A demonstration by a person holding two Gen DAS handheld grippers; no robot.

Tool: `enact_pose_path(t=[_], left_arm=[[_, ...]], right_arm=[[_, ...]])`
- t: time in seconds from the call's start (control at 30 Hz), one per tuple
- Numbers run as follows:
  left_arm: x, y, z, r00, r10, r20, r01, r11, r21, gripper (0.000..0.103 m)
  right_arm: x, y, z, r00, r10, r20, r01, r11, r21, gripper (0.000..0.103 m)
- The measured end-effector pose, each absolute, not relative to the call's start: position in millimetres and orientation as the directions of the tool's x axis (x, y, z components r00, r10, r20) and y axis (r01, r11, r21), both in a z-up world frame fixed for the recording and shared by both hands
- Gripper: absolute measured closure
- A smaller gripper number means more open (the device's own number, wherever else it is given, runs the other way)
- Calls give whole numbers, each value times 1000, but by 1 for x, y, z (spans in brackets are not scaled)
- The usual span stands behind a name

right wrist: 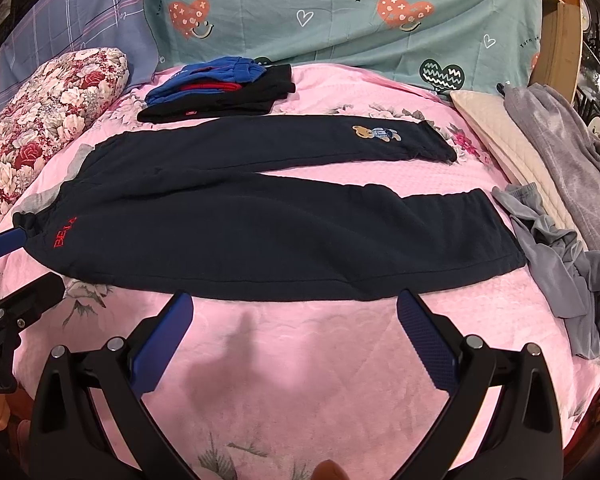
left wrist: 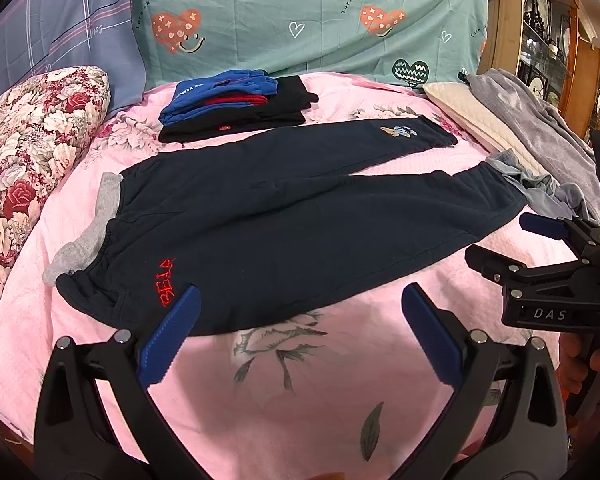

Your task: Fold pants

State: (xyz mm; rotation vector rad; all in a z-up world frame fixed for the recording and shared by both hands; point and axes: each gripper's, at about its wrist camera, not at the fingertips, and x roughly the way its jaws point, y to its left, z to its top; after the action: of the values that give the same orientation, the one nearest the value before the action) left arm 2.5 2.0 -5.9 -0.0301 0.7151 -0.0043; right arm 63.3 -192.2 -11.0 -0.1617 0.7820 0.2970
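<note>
Your left gripper (left wrist: 300, 320) and right gripper (right wrist: 294, 322) both gape wide and hold nothing, their ribbed blue pads hanging just short of the pants' (right wrist: 260, 216) near edge. The pants, dark navy fleece with a grey waistband, lie flat and unfolded across the pink quilt (right wrist: 300, 380), a folded pile (right wrist: 220, 88) just beyond them.

The pants (right wrist: 260, 216) are matt, fleecy navy cloth with red stitched lettering, lying on a soft pink quilted bedspread (right wrist: 300, 360), while each gripper (left wrist: 300, 336) has matt black plastic arms, shiny metal rivets and ribbed blue pads (left wrist: 172, 332), and the shelving (left wrist: 500, 20) at 2 o'clock is glossy wood.
</note>
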Motion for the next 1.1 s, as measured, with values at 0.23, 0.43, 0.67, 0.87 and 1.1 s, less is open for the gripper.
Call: enact_pose_path(t=[0.23,0.43,0.67,0.87,1.1], left_arm=[[2,1,-6,753,-15,-658,-6,1000,-30,2],[3,2,-8,751,-16,-660,-8,999,-33,2],[3,3,-9,751,-16,-660,-9,999,-35,2],[3,4,-9,751,-16,-660,-9,999,-35,2],[4,4,-9,751,-16,-661,-9,999,-34,2]], right_arm=[[64,-190,-11,668,203,-716,-323,946,-34,1],[65,-188,-12,666,202,-718,-326,945,-36,1],[65,-187,-13,664,201,-720,-328,944,-38,1],[65,-186,-13,666,201,-719,-327,944,-39,1],[65,-186,-14,665,202,-719,-328,944,-38,1]])
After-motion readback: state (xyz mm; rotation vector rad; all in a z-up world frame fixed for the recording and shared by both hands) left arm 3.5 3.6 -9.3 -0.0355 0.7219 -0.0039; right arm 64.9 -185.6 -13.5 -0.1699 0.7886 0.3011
